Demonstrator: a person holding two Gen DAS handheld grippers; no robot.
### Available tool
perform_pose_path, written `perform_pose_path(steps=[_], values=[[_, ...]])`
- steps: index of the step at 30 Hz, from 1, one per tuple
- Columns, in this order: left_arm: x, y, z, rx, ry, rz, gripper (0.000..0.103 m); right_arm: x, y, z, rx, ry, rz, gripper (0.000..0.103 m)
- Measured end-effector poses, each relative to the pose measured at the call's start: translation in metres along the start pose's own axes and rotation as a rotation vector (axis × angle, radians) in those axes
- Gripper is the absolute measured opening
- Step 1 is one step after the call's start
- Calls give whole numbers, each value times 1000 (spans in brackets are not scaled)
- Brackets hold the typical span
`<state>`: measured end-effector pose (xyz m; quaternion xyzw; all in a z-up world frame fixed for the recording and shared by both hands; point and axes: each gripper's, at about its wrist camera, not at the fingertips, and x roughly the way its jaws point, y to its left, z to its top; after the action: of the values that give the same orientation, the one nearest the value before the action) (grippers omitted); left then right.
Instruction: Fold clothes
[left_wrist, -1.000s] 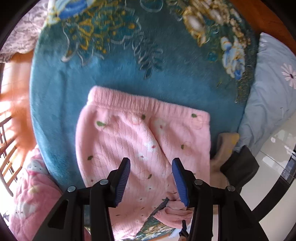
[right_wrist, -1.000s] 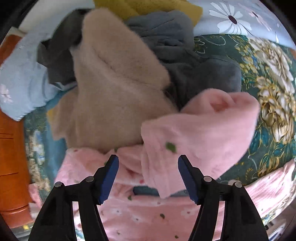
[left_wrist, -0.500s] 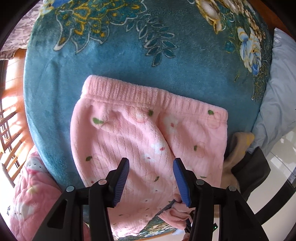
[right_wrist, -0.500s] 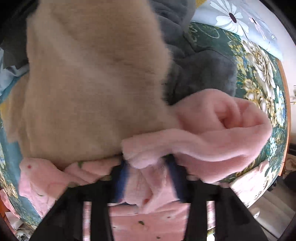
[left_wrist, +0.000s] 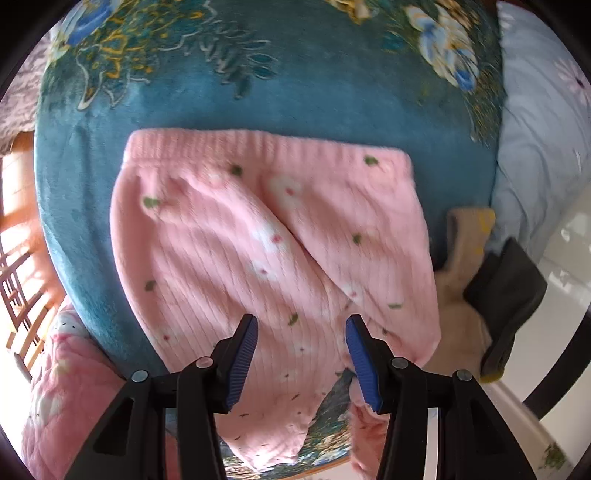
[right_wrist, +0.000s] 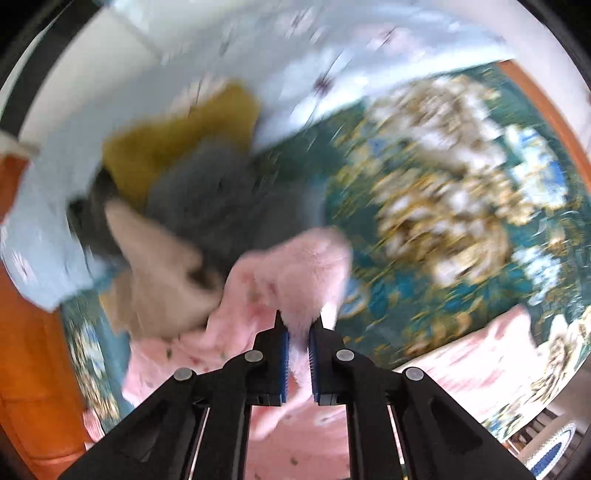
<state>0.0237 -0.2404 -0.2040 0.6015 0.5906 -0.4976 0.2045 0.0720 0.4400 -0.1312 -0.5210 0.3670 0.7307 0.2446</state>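
Observation:
Pink fleece trousers (left_wrist: 273, 236) with small green and red spots lie flat on a teal flowered blanket (left_wrist: 258, 96), waistband at the far side. My left gripper (left_wrist: 301, 354) is open and empty, hovering over the lower part of the trousers. In the blurred right wrist view, my right gripper (right_wrist: 297, 350) is shut on a pink trouser leg end (right_wrist: 295, 273) and holds it lifted above the blanket (right_wrist: 443, 206).
A pile of beige (right_wrist: 162, 273), grey (right_wrist: 221, 199) and mustard (right_wrist: 173, 140) clothes lies beside the trousers; beige (left_wrist: 461, 280) and dark (left_wrist: 506, 295) pieces show right of them. A pale blue flowered pillow (left_wrist: 535, 129) lies at the right. A pink quilt (left_wrist: 59, 387) lies at the lower left.
My right gripper has closed on the pink trouser leg end and pulled back and up with it, swinging fast. My left gripper stays open over the trousers, shifted only slightly.

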Motion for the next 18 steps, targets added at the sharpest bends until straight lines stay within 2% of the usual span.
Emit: perform_pose_path(steps=[5,8,10,15,17,18], values=[[-6,-11,-14,48,-9,5,54,-64,-51,30,91,-158,34,8],[-11,-15,-20,62,-20,16,54,-66,-80,42,123,-177,-10,8],[-17,-16,-23,68,-32,18,54,-51,-101,50,156,-145,-49,8],[-39,-21,-30,85,-89,41,54,11,-150,62,290,-44,-44,10],[-47,-23,-32,91,-106,47,54,24,-161,61,336,-39,-21,12],[-49,-25,-33,95,-114,51,54,26,-167,60,357,-49,-29,17]])
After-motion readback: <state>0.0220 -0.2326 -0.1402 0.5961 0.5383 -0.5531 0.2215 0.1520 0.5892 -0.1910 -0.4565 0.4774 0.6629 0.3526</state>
